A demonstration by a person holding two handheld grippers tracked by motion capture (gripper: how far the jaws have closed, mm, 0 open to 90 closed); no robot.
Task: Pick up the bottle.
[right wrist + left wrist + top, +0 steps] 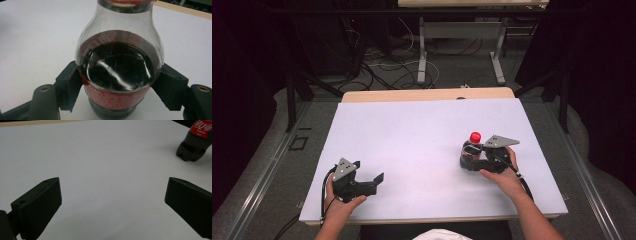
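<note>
White table (412, 135) bare all round, bottle (472, 150) sole obstacle

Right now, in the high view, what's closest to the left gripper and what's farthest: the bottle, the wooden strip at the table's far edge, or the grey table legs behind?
1. Bottle, across to the right.
2. Wooden strip, table's far edge.
3. Grey table legs, beyond on the floor.

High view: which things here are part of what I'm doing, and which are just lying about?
In play:
- cola bottle, upright, red cap on
- right gripper, jaws closed on the bottle's sides
- left gripper, open, holding nothing

Lying about:
- white table, bare otherwise
- cables on the floor beyond
</note>
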